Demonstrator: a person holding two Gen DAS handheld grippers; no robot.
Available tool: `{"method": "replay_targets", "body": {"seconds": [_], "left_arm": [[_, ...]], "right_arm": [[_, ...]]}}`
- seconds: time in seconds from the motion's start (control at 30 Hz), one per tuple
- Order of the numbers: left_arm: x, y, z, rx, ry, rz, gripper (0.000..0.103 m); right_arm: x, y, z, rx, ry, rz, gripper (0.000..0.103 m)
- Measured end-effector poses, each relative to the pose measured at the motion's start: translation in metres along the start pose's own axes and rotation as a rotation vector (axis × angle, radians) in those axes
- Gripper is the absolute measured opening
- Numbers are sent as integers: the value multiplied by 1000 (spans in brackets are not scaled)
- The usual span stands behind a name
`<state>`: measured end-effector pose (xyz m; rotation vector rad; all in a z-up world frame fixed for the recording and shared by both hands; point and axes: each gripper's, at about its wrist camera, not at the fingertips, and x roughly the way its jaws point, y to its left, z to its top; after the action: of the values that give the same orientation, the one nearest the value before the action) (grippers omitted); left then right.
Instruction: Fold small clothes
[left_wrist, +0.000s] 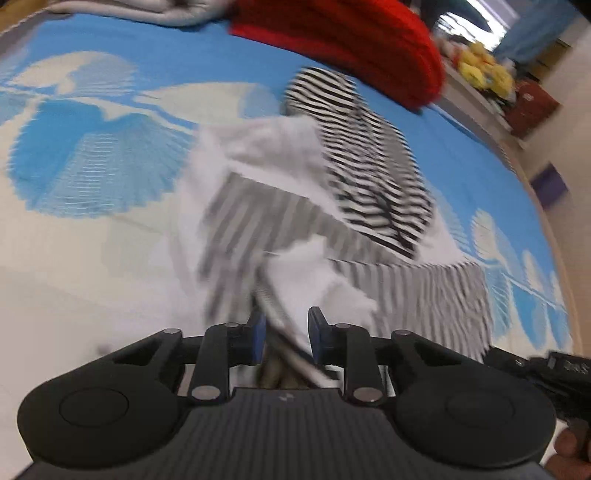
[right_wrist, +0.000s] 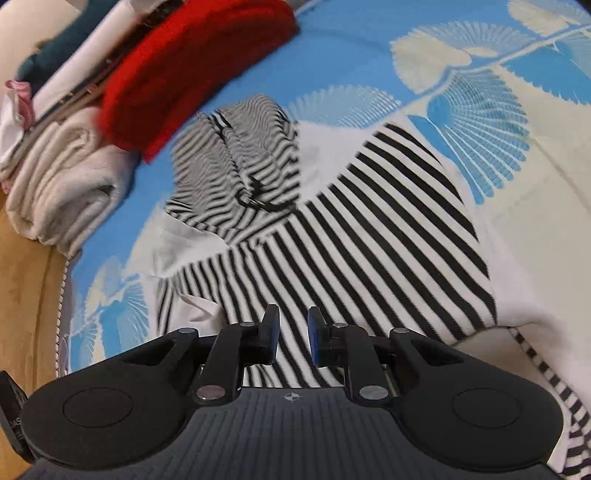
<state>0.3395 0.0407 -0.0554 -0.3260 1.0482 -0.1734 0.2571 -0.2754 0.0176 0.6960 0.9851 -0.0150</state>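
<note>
Blue bedspread (right_wrist: 351, 55); blurred striped garment (left_wrist: 369, 158) fold pinched by left gripper (left_wrist: 284, 332); right gripper (right_wrist: 291, 332) parted, empty.

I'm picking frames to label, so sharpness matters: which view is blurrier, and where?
Left wrist view: heavy motion smear over the striped garment and bedsheet; only the left gripper is crisp. Right wrist view: stripes near the right gripper are sharp; the red knit is soft. Both bend at the edges.

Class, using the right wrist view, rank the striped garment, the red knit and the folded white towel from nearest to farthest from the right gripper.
1. striped garment: directly under the right gripper.
2. red knit: beyond, upper left.
3. folded white towel: far left; too close to the knit to call.
</note>
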Motion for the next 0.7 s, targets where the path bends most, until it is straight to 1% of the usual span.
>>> {"method": "replay_targets", "body": {"seconds": [0.07, 0.1, 0.13, 0.17, 0.2, 0.23, 0.3, 0.37, 0.4, 0.47, 0.5, 0.53, 0.57, 0.63, 0.7], "left_arm": [[9, -16, -4, 31, -1, -5, 35], [14, -23, -5, 46, 1, -3, 42], [19, -29, -7, 60, 4, 2, 52], [25, -34, -9, 70, 10, 12, 59], [30, -38, -11, 79, 14, 29, 69], [35, -41, -12, 88, 16, 45, 71], [44, -44, -14, 109, 32, 86, 71], [52, -44, -15, 126, 51, 145, 71], [54, -44, -16, 137, 57, 174, 69], [52, -37, -14, 125, 38, 210, 49], [48, -33, -11, 88, 12, 215, 20], [39, -27, -7, 33, -30, 214, 15], [27, -22, -3, -22, -88, 214, 13], [0, -16, 2, -80, -210, 215, 12], [-27, -12, 3, -121, -330, 186, 12]], "right_arm": [[2, -1, 2, -16, 10, -19, 18], [2, -2, 3, -14, 12, -15, 19], [1, -4, 4, -9, 15, -1, 19], [1, -4, 5, -9, 21, 8, 19], [2, -4, 4, -15, 32, 11, 18], [5, -4, 6, -21, 42, 10, 18], [9, -4, 6, -33, 66, 11, 18], [11, -5, 3, -38, 92, 11, 19], [14, -6, 2, -38, 106, 13, 19], [18, -7, -1, -35, 135, 19, 19], [21, -8, -2, -28, 148, 21, 19], [22, -9, -3, -17, 157, 23, 19], [24, -10, -3, -9, 163, 24, 19], [26, -9, -3, -5, 162, 22, 19], [26, -8, -3, -6, 146, 11, 19]]}}
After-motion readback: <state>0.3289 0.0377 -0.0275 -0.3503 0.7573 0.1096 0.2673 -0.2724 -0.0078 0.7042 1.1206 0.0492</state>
